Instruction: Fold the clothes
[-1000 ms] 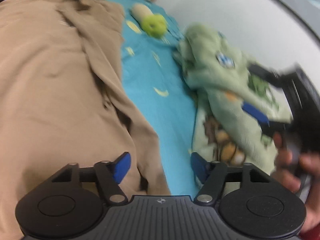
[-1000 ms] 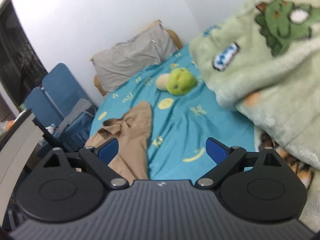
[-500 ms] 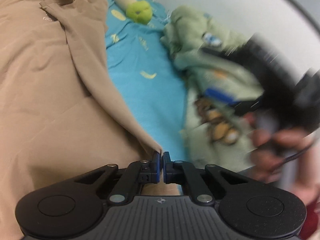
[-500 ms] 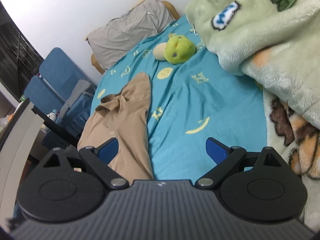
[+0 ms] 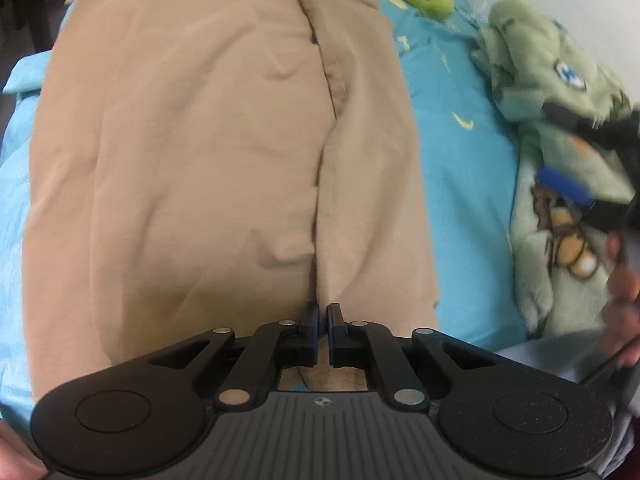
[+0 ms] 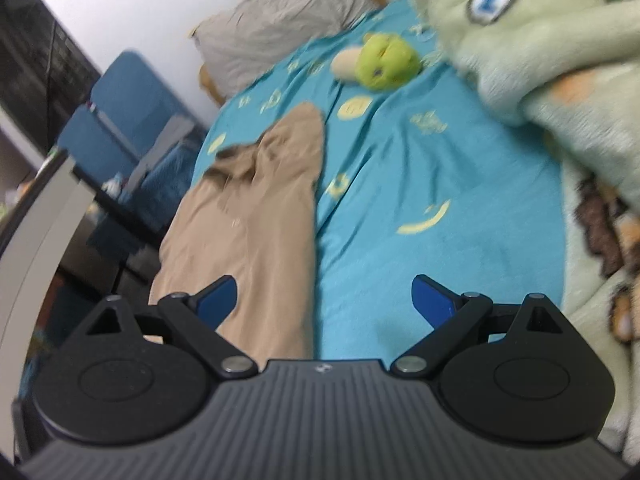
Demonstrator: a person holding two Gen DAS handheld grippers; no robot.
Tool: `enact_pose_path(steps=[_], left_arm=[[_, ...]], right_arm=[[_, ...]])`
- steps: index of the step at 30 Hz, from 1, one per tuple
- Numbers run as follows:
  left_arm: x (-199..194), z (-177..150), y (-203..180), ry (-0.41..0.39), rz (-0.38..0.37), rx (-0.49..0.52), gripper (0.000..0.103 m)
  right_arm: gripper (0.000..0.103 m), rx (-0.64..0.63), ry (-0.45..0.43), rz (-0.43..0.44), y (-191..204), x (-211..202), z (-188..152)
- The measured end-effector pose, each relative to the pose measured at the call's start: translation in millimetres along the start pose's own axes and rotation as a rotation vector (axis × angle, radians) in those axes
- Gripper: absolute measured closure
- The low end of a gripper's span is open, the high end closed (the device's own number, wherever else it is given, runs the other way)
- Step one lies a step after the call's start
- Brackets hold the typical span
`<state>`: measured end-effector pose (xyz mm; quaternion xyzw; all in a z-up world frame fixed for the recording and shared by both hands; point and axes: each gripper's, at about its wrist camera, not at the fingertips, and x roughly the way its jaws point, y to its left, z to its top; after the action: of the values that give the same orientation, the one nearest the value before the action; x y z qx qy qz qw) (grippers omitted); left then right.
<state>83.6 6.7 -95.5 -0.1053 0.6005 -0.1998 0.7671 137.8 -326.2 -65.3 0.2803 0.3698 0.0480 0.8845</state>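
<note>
My left gripper [image 5: 322, 316] clamps the tan shirt's [image 5: 208, 152] hem at six o'clock; my right gripper [image 6: 324, 294] gapes empty.

The shirt [image 6: 256, 216] lies on the bed [image 6: 420, 168], left of the blanket [image 6: 568, 80], toy [image 6: 384, 60] and pillow [image 6: 280, 28] beyond.

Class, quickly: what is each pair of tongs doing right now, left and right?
Left tongs: shut on a fold of the tan garment.
Right tongs: open, holding nothing, above the blue bedsheet.
</note>
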Motion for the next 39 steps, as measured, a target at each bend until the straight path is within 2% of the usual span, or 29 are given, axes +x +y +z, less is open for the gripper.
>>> enact_pose_path(steps=[1, 4, 6, 7, 9, 11, 12, 15, 19, 22, 23, 24, 26, 27, 34, 39], left_arm=[[-5, 1, 2, -0.01, 0.001, -0.003, 0.095], [-19, 5, 6, -0.036, 0.019, -0.003, 0.073], [-30, 6, 10, -0.055, 0.056, -0.002, 0.052], [-37, 8, 16, -0.071, 0.087, -0.016, 0.046], [-49, 9, 25, -0.1, 0.163, -0.062, 0.029], [-61, 13, 42, -0.127, 0.246, -0.112, 0.023], [-66, 15, 51, -0.14, 0.281, -0.138, 0.021], [-63, 16, 72, -0.057, 0.249, -0.227, 0.022], [-53, 14, 68, 0.013, 0.363, -0.199, 0.022], [-42, 15, 59, 0.089, 0.407, -0.149, 0.022], [-43, 16, 58, 0.091, 0.414, -0.141, 0.022], [-43, 16, 56, 0.092, 0.421, -0.134, 0.021], [-44, 16, 51, 0.088, 0.425, -0.121, 0.021], [-43, 15, 46, 0.083, 0.422, -0.116, 0.021], [-48, 4, 19, 0.002, 0.352, -0.103, 0.021], [-59, 0, 10, -0.071, 0.32, -0.086, 0.019]], right_arm=[[0.008, 0.003, 0.028, 0.021, 0, 4, -3], [0.008, 0.023, 0.126, 0.069, 0, 19, -13], [0.009, 0.028, 0.187, 0.104, 2, 27, -22], [0.011, 0.025, 0.218, 0.119, 4, 30, -26], [0.024, 0.01, 0.288, 0.133, 9, 38, -35], [0.025, -0.006, 0.353, 0.131, 15, 47, -44], [0.025, -0.017, 0.384, 0.13, 18, 51, -47], [0.026, -0.031, 0.473, 0.121, 28, 61, -60], [0.026, -0.152, 0.542, 0.092, 50, 63, -76], [0.036, -0.296, 0.574, 0.052, 70, 62, -87], [0.042, -0.357, 0.583, 0.037, 78, 62, -92], [0.06, -0.417, 0.589, 0.019, 85, 61, -96], [0.081, -0.503, 0.598, -0.019, 96, 58, -102], [0.088, -0.521, 0.6, -0.031, 98, 55, -101], [0.089, -0.574, 0.593, -0.056, 101, 23, -89], [0.087, -0.478, 0.57, -0.066, 79, 20, -87]])
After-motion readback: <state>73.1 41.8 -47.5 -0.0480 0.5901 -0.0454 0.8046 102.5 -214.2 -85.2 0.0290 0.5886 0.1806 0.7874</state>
